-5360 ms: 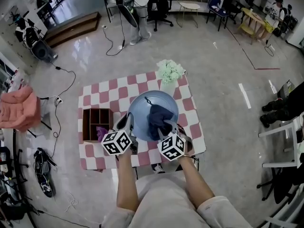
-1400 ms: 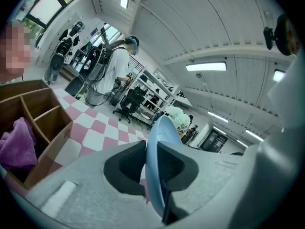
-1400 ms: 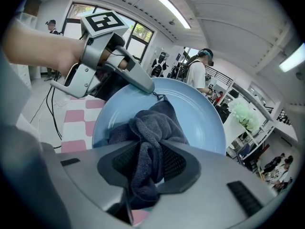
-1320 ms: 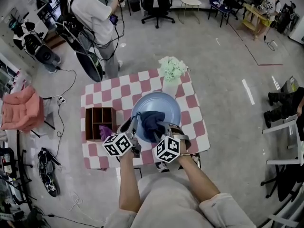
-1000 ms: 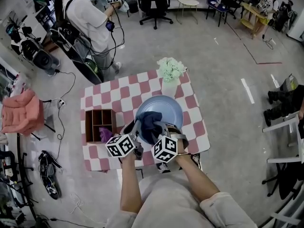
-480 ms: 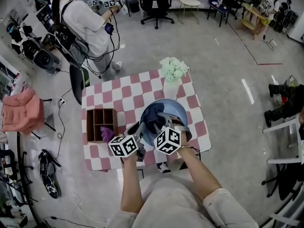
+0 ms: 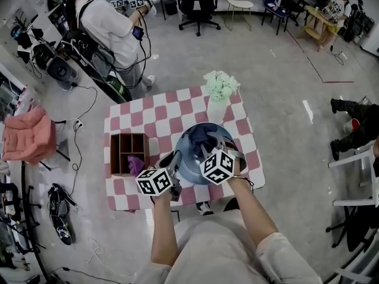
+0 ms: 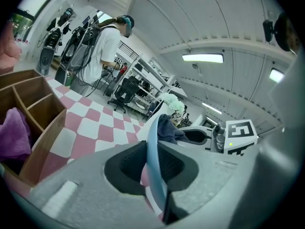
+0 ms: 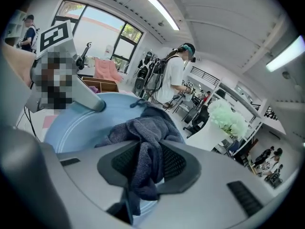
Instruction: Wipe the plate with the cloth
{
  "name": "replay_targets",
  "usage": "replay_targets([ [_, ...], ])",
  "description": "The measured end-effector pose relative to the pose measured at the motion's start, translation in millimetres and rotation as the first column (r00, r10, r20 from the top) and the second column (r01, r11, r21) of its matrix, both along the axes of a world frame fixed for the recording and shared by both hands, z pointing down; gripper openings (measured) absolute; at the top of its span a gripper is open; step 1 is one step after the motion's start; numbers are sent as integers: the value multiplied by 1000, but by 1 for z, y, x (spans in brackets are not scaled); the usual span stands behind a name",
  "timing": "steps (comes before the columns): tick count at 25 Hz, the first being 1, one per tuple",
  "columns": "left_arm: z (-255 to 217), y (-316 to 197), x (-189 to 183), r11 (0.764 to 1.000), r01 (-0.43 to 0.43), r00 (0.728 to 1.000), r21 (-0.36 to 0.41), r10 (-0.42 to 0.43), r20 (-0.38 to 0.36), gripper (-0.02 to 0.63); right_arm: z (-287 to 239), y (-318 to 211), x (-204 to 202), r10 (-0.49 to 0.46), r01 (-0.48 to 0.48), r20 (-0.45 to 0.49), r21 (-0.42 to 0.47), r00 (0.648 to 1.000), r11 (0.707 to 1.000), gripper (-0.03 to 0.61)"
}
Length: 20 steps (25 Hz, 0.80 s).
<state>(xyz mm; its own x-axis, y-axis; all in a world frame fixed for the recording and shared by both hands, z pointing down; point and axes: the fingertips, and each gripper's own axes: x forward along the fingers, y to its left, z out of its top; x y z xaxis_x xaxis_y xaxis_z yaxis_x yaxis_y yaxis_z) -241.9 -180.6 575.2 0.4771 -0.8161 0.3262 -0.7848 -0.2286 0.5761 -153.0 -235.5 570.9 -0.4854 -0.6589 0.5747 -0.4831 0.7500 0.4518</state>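
A light blue plate [image 7: 192, 158] is tilted up off the checked table, and my left gripper [image 7: 173, 160] is shut on its near left rim. In the left gripper view the plate's thin edge [image 8: 151, 149] runs between the pads, with my left gripper [image 8: 153, 168] clamped on it. A dark blue-grey cloth [image 7: 203, 138] lies bunched on the plate's face. My right gripper [image 7: 213, 145] is shut on the cloth and presses it against the plate. In the right gripper view the cloth [image 9: 143, 142] hangs between the pads of my right gripper [image 9: 145, 175] over the plate [image 9: 81, 128].
A wooden compartment box [image 7: 126, 148] holding a purple cloth [image 7: 136, 165] sits left of the plate. A white vase of pale green flowers [image 7: 219, 93] stands just beyond it. The red-and-white checked table [image 7: 133, 120] is small. A person with a backpack [image 7: 109, 25] stands beyond it.
My right gripper has carried the cloth away from me and to the right across the plate's face. The left gripper has kept its hold on the rim almost still.
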Motion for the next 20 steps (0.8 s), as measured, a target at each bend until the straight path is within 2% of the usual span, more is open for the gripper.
replay_targets([
  [4, 4, 1, -4, 1000, 10, 1000, -14, -10, -10, 44, 4, -5, 12, 32, -32, -1, -10, 999, 999, 120],
  [11, 43, 1, -12, 989, 77, 996, -124, -83, -45, 44, 23, 0, 51, 98, -100, -38, -45, 994, 994, 118],
  [15, 76, 1, -11, 976, 91, 991, -197, -109, -80, 44, 34, 9, 80, 159, -162, -50, -76, 986, 984, 118],
  [20, 108, 2, -9, 948, 105, 987, -300, -137, -87, 44, 42, 24, 103, 220, -225, -52, -124, 974, 967, 118],
])
